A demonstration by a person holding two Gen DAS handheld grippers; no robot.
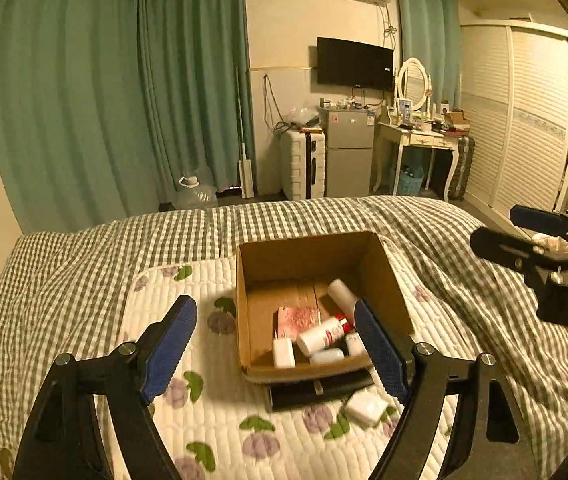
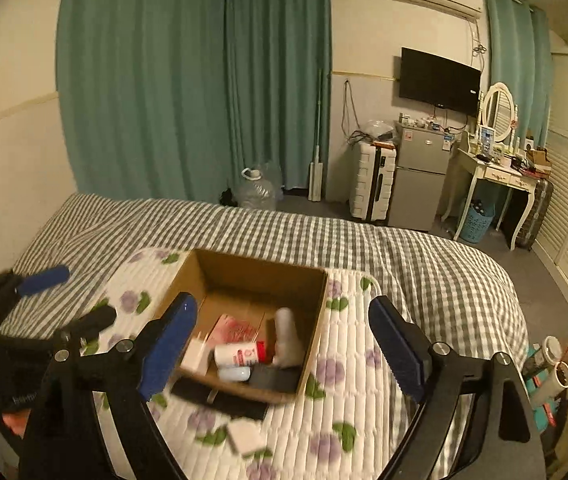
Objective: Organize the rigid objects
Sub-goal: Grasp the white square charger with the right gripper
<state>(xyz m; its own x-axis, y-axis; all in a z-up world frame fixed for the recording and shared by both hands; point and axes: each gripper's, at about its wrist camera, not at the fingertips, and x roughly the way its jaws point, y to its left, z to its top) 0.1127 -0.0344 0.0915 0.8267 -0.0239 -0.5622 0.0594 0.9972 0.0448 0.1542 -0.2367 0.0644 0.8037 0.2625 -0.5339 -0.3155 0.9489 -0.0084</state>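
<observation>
An open cardboard box (image 1: 380, 276) (image 2: 316, 320) sits on a floral quilted mat (image 1: 219, 420) on the bed. Inside lie a white bottle with a red label (image 1: 322, 336) (image 2: 239, 354), a white tube (image 1: 342, 292) (image 2: 288, 336), a pink packet (image 1: 298, 320) (image 2: 235, 330), a white charger (image 1: 283, 353) (image 2: 195, 356) and a small pale-blue item (image 1: 327, 357) (image 2: 235, 373). A black flat object (image 1: 320, 394) (image 2: 219, 398) and a white block (image 1: 366, 407) (image 2: 245, 436) lie in front of the box. My left gripper (image 1: 275, 346) is open and empty above the box's front. My right gripper (image 2: 284, 346) is open and empty above the box.
The bed has a grey checked cover (image 1: 83, 264) (image 2: 424, 264). The right gripper shows at the right edge of the left wrist view (image 1: 524, 240), the left gripper at the left of the right wrist view (image 2: 39, 304). Cups and clutter (image 2: 556, 364) stand beside the bed.
</observation>
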